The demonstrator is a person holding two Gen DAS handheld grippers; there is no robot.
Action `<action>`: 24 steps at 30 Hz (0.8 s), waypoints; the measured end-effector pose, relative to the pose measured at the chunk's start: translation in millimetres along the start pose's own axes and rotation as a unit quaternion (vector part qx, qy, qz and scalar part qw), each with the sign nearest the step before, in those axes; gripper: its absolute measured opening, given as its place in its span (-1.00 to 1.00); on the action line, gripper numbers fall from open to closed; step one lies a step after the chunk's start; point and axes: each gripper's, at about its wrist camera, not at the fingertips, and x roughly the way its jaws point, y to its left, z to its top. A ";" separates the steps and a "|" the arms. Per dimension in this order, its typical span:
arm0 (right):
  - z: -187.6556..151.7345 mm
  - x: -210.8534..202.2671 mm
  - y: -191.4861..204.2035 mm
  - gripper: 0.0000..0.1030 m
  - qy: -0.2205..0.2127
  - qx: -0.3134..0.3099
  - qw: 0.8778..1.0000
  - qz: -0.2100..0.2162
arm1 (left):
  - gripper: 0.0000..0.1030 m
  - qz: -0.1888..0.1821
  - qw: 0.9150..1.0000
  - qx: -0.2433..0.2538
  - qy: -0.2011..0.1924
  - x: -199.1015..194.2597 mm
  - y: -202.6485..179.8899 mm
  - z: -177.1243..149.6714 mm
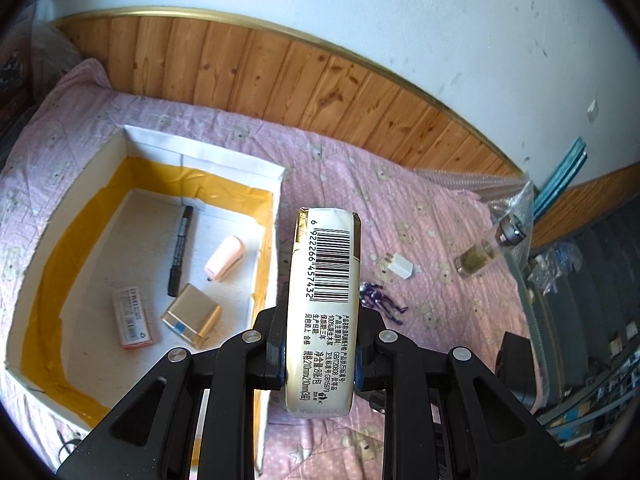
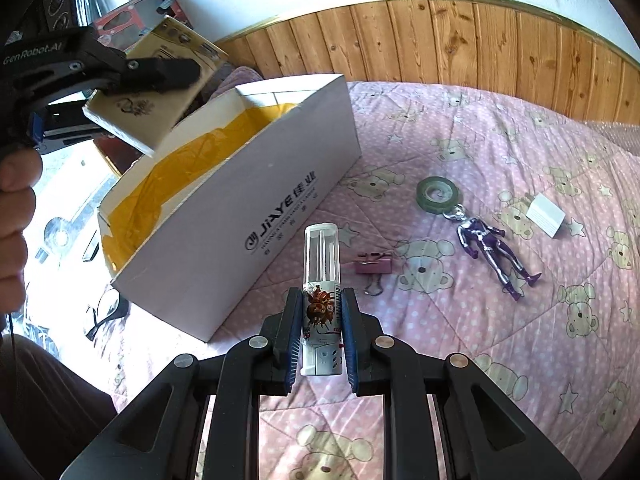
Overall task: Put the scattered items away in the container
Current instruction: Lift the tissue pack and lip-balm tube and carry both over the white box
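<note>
My left gripper (image 1: 321,312) is shut on a cream tissue pack (image 1: 325,280) with a barcode, held in the air just right of the white box (image 1: 264,168); the pack also shows in the right wrist view (image 2: 160,80), above the box (image 2: 256,200). Inside the box lie a black marker (image 1: 180,250), a pink stapler (image 1: 225,258), a gold box (image 1: 192,320) and a red-and-white eraser pack (image 1: 133,316). My right gripper (image 2: 320,312) is shut on a small white tube with a clear cap (image 2: 322,280), above the bedspread beside the box.
On the pink bear-print bedspread (image 2: 480,352) lie a purple figure (image 2: 492,248), a green tape roll (image 2: 437,194), a pink binder clip (image 2: 374,266), a white block (image 2: 545,214) and a glass bottle (image 1: 486,252). A wood-panelled wall runs behind.
</note>
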 end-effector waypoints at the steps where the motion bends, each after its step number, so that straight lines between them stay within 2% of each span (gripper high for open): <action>1: -0.1 -0.9 2.6 -0.61 -0.002 -0.002 1.000 0.000 | -0.55 -0.001 1.000 -0.005 -0.006 -6.3 3.5 -0.4; 12: 1.9 -13.7 31.4 -0.61 -0.027 -0.026 0.999 0.012 | -0.55 0.004 0.997 -0.049 -0.064 -66.1 43.4 -6.8; 24: 8.8 -33.5 62.3 -0.61 -0.053 -0.053 0.996 0.039 | -0.55 0.028 0.995 -0.056 -0.080 -78.0 64.6 -3.4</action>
